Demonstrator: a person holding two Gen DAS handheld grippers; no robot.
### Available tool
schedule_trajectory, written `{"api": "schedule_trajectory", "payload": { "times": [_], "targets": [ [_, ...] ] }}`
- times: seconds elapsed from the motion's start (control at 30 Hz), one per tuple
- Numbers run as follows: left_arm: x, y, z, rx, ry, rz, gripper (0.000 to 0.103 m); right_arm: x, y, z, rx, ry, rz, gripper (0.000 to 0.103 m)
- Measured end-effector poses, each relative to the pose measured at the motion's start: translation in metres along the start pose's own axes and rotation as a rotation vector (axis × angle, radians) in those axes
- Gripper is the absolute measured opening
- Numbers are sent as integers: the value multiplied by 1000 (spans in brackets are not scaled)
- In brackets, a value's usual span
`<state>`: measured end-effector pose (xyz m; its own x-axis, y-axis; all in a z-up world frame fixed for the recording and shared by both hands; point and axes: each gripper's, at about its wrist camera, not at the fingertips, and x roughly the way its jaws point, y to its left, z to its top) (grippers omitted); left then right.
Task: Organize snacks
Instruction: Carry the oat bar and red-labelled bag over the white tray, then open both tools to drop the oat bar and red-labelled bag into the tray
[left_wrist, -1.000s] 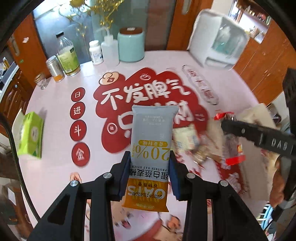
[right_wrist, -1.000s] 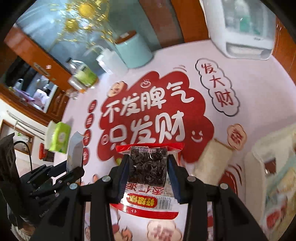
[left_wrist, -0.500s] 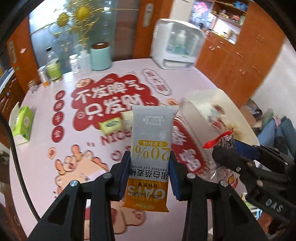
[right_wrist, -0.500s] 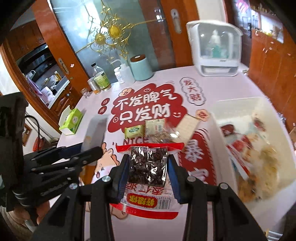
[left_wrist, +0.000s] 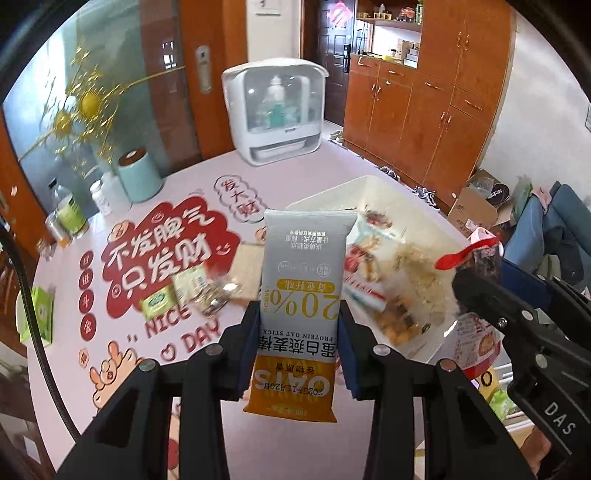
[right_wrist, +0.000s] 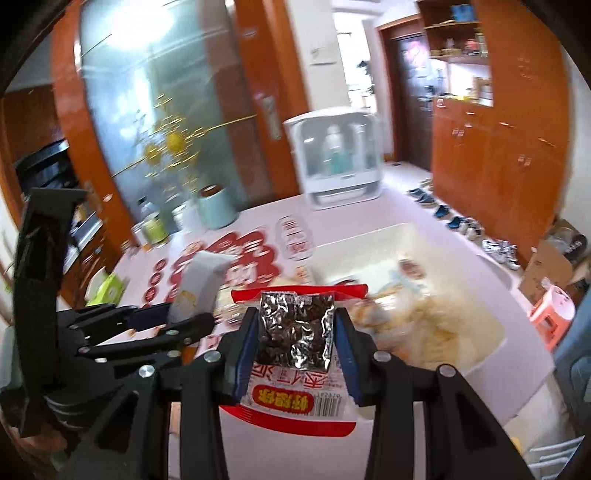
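Left wrist view shows the left claw (left_wrist: 299, 347) clenched around an oat bar packet (left_wrist: 301, 295), pinched across its lower half and held in the air just short of the white tub (left_wrist: 332, 192), with the bench (left_wrist: 221, 424) below. Right wrist view has the right claw (right_wrist: 295, 343) gripping a red-edged prune packet (right_wrist: 295, 332) the same way, also lifted and just short of the tub, whose inside already holds a blurred heap of snacks. Left of the tub a few small green and yellow packets (left_wrist: 173, 291) lie loose on the bench.

Both packets look light and thin. The oat bar probably has a stiff core, so a grip across its width should hold it straight. The prune packet is crinkly film (likely slippery, and its contents may squash), so I would hold it at its middle with modest pressure and let go low over the tub.
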<state>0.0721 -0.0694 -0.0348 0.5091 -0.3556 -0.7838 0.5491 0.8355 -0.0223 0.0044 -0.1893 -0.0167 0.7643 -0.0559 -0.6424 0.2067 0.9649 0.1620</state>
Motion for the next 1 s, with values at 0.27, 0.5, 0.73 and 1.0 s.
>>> {"api": "schedule_trajectory", "payload": {
  "times": [0.27,0.5,0.73,1.0],
  "targets": [
    [46,-66,41,38,15,71,37,8,-83,9,53,-44,-120,41],
    [104,-103,66,56,72,124,37,40,-141,10,128,-4,-116,41],
    [159,-116,75,63,143,190,39,83,-168,9,123,47,-135,42],
    [193,-115,69,48,183,242,85,118,-184,-1,137,92,-132,63]
  ]
}}
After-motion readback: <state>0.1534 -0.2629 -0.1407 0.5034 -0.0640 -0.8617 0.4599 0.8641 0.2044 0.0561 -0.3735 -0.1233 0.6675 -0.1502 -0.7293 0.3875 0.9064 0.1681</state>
